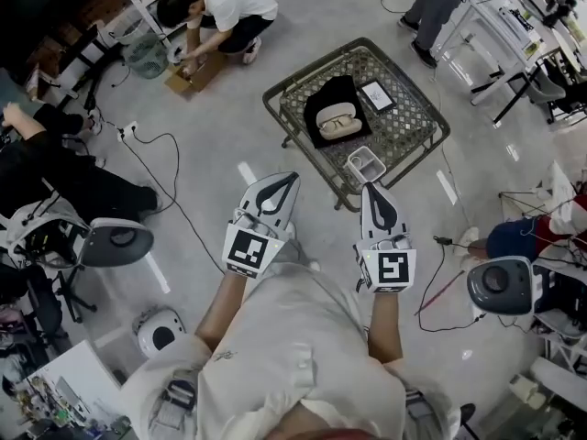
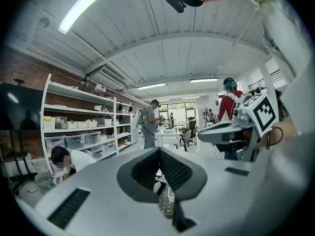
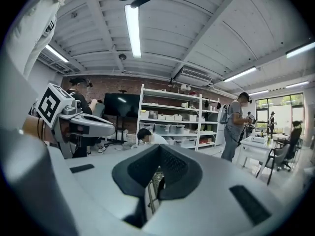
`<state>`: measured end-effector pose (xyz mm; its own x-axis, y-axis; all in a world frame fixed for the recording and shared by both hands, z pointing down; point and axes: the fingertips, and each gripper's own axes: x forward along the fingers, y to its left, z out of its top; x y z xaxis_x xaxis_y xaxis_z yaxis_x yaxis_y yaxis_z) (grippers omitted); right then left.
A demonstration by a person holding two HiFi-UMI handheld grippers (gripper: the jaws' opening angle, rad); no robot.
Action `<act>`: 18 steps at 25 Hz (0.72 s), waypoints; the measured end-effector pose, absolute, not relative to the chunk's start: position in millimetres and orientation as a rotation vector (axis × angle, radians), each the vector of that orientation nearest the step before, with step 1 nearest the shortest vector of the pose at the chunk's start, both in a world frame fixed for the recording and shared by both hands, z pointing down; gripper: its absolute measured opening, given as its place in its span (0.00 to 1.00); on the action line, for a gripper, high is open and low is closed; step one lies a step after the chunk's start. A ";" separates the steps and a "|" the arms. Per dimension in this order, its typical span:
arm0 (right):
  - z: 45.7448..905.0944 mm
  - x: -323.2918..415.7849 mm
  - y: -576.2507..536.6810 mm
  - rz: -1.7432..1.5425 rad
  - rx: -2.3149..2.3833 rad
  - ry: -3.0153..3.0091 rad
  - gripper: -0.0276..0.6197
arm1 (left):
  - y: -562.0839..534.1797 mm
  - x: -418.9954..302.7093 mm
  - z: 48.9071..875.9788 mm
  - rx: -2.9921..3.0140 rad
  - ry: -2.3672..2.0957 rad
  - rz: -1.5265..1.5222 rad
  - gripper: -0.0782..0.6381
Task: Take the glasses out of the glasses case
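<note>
On the wire-mesh table (image 1: 404, 128) at 12 o'clock in the head view lies the glasses case (image 1: 336, 93), black and open, with the pale glasses (image 1: 337, 123) still resting in it. The glasses' long axis runs roughly from 9 to 3 o'clock, the 3 o'clock end a little farther away; the case's dark lid spreads toward 12 o'clock behind them. A dark-framed card (image 1: 377, 95) lies just beside the case at its 2 o'clock, and a clear tub (image 1: 366, 165) sits at the table's near edge, at the case's 5 o'clock.

Only the head view shows the case and the glasses. It also shows both tools held off the table: the left gripper (image 1: 285, 183) near the table's 7 o'clock edge, the right gripper (image 1: 371, 191) just short of the tub.

Each gripper view settles how its jaws stand. The left gripper (image 2: 158, 151) has its jaws pressed together at the tips with nothing between them, and so has the right gripper (image 3: 157, 149). Below each tip, the narrow gap shows only a sliver of mesh. These views look level across the room: white shelving (image 2: 78, 127), a crouching person (image 2: 64, 160) and a standing person (image 2: 149, 124), with the other gripper at the side.
</note>
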<state>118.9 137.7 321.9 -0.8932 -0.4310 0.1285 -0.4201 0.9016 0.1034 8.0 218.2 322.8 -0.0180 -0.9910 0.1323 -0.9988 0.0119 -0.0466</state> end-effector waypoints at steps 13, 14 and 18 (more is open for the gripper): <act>342.2 43.7 106.2 -0.103 0.739 -2.845 0.05 | 176.7 -68.7 350.1 2.220 -2.093 0.195 0.13; 343.3 38.5 105.7 -0.106 0.745 -2.839 0.05 | 174.6 -73.7 352.1 2.225 -2.084 0.193 0.13; 353.0 26.2 101.9 -0.083 0.774 -2.805 0.05 | 164.7 -88.0 358.8 2.247 -2.046 0.190 0.13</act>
<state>26.2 101.9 353.0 -0.8339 -0.5123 0.2053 -0.4994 0.8588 0.1147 -88.0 164.7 358.8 0.0914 -0.9833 0.1571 -0.9955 -0.0944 -0.0117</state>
